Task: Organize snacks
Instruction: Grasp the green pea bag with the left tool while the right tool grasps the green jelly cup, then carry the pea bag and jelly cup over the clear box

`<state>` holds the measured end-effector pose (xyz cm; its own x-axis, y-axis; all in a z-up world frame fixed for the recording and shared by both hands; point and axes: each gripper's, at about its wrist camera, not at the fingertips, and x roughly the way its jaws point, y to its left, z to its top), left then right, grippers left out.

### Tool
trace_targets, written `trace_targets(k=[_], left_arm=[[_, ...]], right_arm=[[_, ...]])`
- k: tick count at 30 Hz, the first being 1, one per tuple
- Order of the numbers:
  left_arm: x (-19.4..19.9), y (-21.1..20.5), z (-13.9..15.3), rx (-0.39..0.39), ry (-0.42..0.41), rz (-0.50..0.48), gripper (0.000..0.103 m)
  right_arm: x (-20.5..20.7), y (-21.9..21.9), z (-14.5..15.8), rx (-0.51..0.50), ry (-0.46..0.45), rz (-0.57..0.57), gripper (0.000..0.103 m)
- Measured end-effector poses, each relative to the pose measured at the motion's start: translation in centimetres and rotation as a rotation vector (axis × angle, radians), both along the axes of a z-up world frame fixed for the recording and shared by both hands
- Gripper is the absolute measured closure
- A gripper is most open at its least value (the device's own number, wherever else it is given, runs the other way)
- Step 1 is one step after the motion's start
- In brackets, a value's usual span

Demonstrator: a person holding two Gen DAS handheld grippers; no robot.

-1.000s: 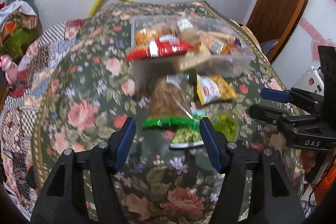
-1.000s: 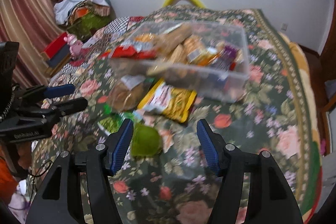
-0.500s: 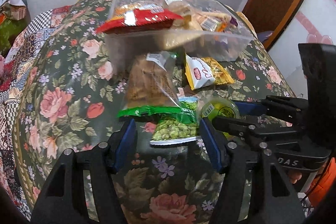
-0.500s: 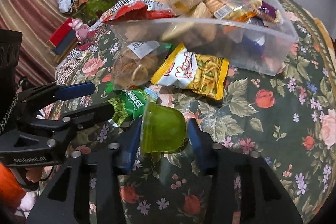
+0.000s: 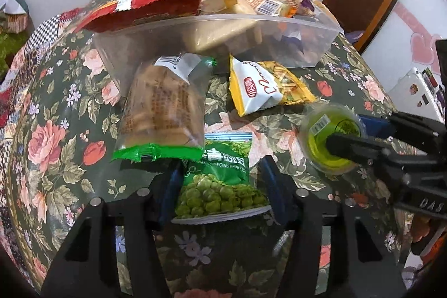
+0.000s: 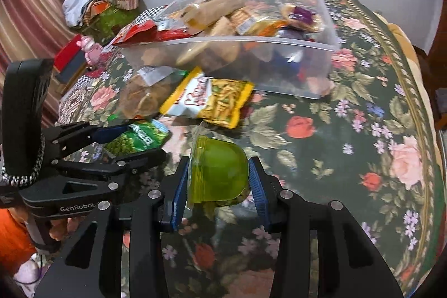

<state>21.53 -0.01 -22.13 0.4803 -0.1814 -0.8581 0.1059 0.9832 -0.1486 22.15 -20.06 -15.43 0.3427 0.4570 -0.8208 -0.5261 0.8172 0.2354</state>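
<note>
Snacks lie loose on the flowery desk [image 5: 56,108] at six o'clock of the clear box [image 5: 321,27] (already quite full), and the right gripper [image 6: 219,180] has just squeezed onto the green jelly cup [image 6: 218,172] while the left gripper [image 5: 220,186] has been closing around the green pea bag [image 5: 220,186], so both can go in the box soon.

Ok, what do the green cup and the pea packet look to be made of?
Green cup: looks like thin translucent plastic, glossy, under a printed sealed lid.
Pea packet: seems to be flexible plastic film, shiny and wrinkled, with a crimped bottom edge.
</note>
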Motion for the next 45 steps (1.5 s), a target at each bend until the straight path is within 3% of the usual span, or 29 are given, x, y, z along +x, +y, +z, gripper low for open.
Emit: trace_targets(k=[1,2,4,13,24,36,45], left_arm=[[-0.2,0.1,0.1,-0.012,0.0,-0.002,0.049],[-0.3,0.1,0.2,-0.018,0.001,-0.002,0.062],[-0.5,0.3,0.6,-0.026,0.002,-0.008,0.065],[-1.9,0.7,2.9,-0.064,-0.033,-0.007,0.067],[-2.5,1.3,9.4,-0.058,-0.201,0.003,0.069],[1.0,3.5,13.7,-0.044,-0.322,0.063,0.069],[4.8,4.7,14.2,-0.073,-0.345,0.084,0.069]], right_arm=[[0.1,-0.1,-0.1,0.0,-0.001,-0.004,0.065],[0.0,-0.4,0.0,-0.001,-0.002,-0.008,0.065],[0.0,-0.7,0.2,0.001,-0.006,-0.015,0.065],[0.1,-0.7,1.7,0.023,-0.044,-0.029,0.065],[0.5,-0.9,4.8,0.055,-0.13,-0.051,0.065],[2.5,0.3,7.9,0.097,-0.227,-0.061,0.065],[5.6,1.6,8.9,0.106,-0.277,-0.082,0.065]])
